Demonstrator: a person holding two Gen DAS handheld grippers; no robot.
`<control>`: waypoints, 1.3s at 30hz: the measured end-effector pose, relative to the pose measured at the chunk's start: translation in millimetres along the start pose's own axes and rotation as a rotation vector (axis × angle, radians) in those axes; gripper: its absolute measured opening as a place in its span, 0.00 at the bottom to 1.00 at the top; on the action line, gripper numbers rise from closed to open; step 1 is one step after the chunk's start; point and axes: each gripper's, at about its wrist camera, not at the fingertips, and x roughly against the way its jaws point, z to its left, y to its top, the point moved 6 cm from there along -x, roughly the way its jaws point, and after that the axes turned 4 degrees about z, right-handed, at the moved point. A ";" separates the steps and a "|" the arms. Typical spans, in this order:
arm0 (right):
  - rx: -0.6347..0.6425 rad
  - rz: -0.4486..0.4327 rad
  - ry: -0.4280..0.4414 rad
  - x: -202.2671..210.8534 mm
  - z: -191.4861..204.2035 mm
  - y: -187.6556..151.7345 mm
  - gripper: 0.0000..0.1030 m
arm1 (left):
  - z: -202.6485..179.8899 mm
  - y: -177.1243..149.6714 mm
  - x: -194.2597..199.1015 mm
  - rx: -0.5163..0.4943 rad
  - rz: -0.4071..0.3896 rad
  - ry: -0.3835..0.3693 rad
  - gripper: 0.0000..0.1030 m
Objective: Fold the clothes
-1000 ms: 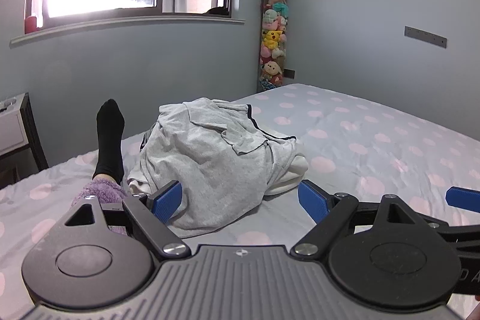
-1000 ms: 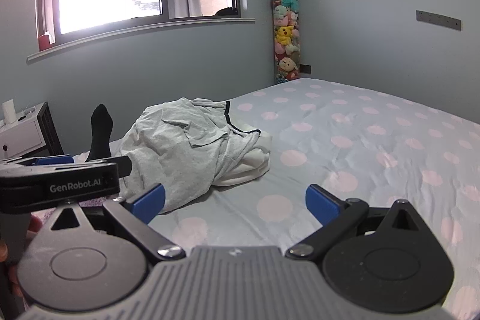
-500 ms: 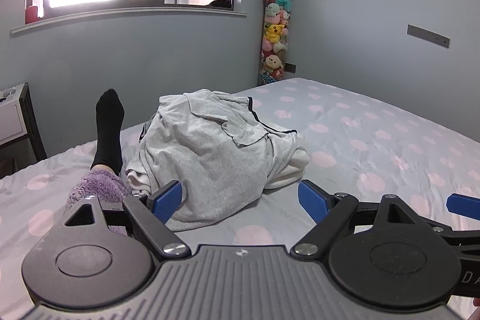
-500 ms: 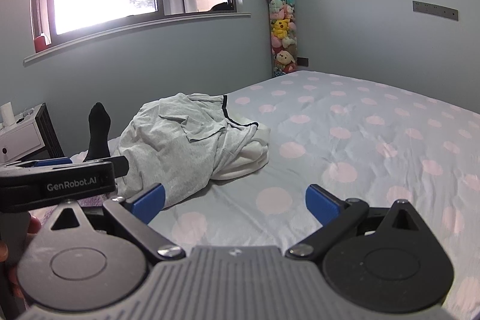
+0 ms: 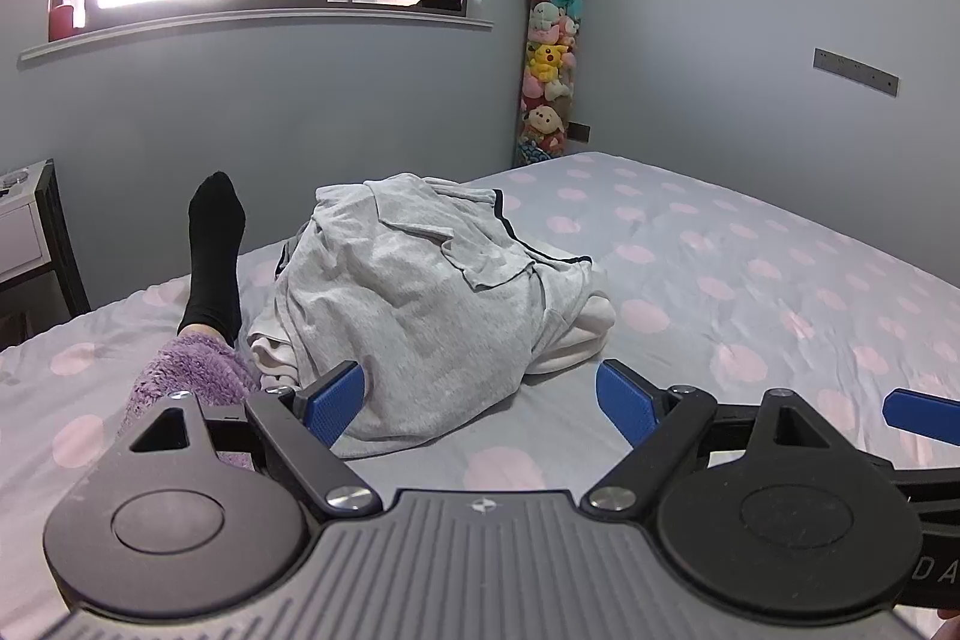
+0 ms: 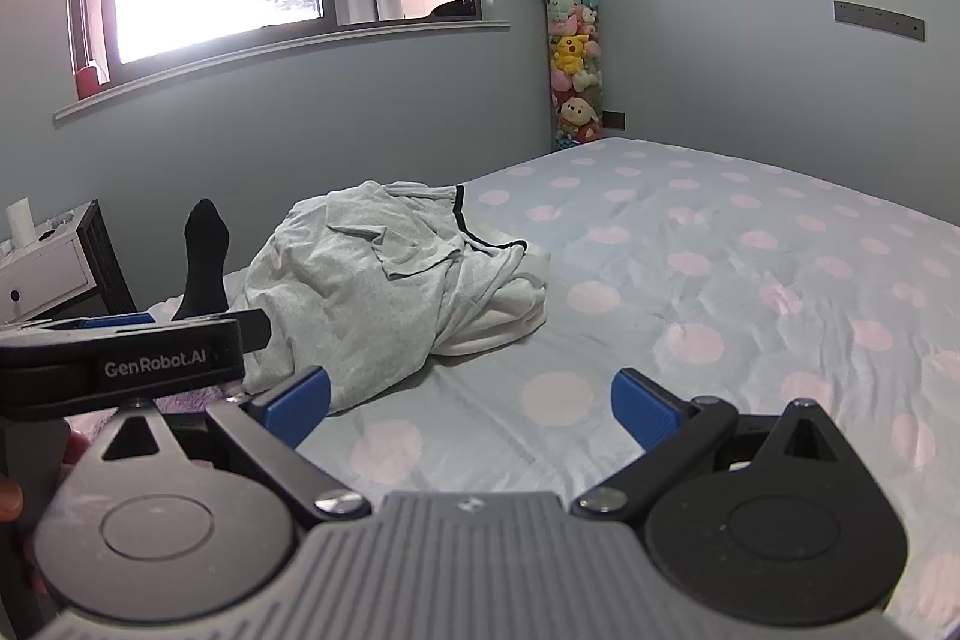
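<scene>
- Left wrist view: left gripper low over the bed, jaws spread wide, nothing between the blue ribbed pads. Black linkage arms, round pivot discs, grey ribbed body.
- Straight ahead of the pads, just beyond them: crumpled pile of clothes. Soft grey knit on top, heavy creases, dark piping along one edge; thicker cream-white fabric poking out beneath at the far right and near left. Left pad's tip overlaps the pile's near hem; contact not discernible.
- Ahead-left of the gripper: foot in a black sock, upright, with fuzzy purple sleeve or trouser cuff below it.
- Bed sheet pale grey-blue with pink dots, lightly wrinkled.
- At far right edge: blue pad and black arm of the right gripper, alongside.
- Right wrist view: right gripper also gaping wide and empty, held level, pointing across the bed.
- Pile of clothes ahead and to the left of it, beside the left pad; bare dotted sheet between the pads.
- Left gripper seen side-on at left, black body lettered "GenRobot.AI".
- Far corner: clear tall tube of plush toys, panda on top.
</scene>
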 end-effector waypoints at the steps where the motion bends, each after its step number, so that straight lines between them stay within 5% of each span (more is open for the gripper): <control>1: 0.000 0.000 0.001 -0.1 0.1 0.4 0.98 | -0.2 -0.3 -0.1 0.000 0.000 0.000 0.82; 39: 0.009 0.023 0.021 -24.7 0.8 -8.6 0.98 | -6.6 -3.1 -21.7 -0.024 0.033 -0.009 0.82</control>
